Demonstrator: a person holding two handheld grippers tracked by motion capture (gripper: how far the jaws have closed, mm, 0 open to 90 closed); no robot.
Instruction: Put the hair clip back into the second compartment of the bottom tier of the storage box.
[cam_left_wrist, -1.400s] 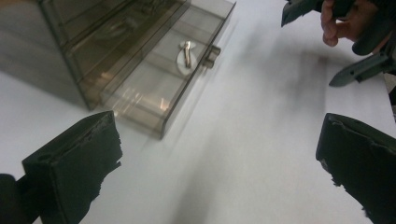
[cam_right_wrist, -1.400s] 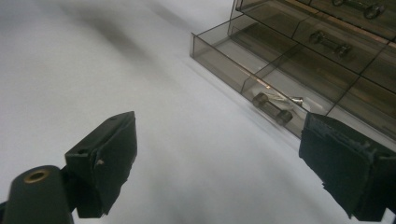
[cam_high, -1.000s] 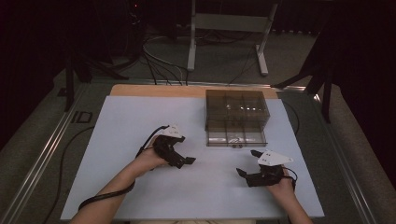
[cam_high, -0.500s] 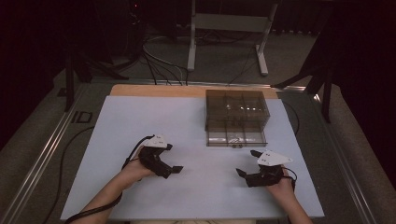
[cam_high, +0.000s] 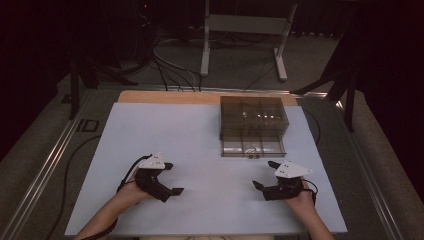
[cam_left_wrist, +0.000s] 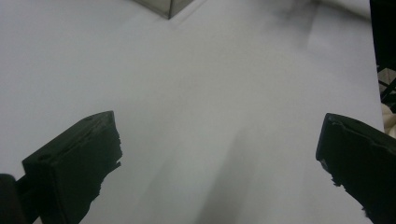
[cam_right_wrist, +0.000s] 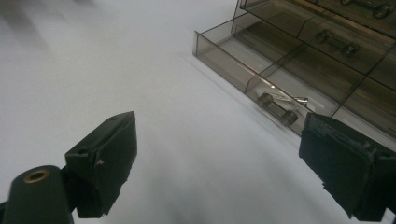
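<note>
High view first: a white table sheet (cam_high: 200, 150) with a smoky see-through drawer box (cam_high: 253, 125) sitting toward the far right side of it. The bottom drawer (cam_high: 252, 146) is pulled out a bit toward the person, with its little dark knob (cam_high: 253, 156) at the front edge. The left gripper (cam_high: 173, 179) is down at the near left, well apart from the box, jaws spread wide and holding nothing. The right gripper (cam_high: 265, 174) sits at the near right, just in front of the open drawer but not touching it, jaws also wide and empty. Nothing lies between either gripper and the box, just bare sheet. Behind the table there's a metal stand (cam_high: 240, 35) and a bunch of cables (cam_high: 170, 65) on the floor, all pretty dark. What's inside the box compartments is too small to tell from here.

Left gripper view: the two black jaws stand far apart over plain white sheet (cam_left_wrist: 210, 93). Only a corner of the drawer box (cam_left_wrist: 168, 7) pokes in at the top edge, the rest is cut off.

Right gripper view: jaws wide open again, nothing between them. The drawer (cam_right_wrist: 261, 70) is up close on the right, with the knob (cam_right_wrist: 277, 108) on its front wall and something small and shiny (cam_right_wrist: 287, 99) lying inside right behind it, can't say what it is. The right-hand jaw covers the drawer's near end, and the upper compartments run out of frame.
</note>
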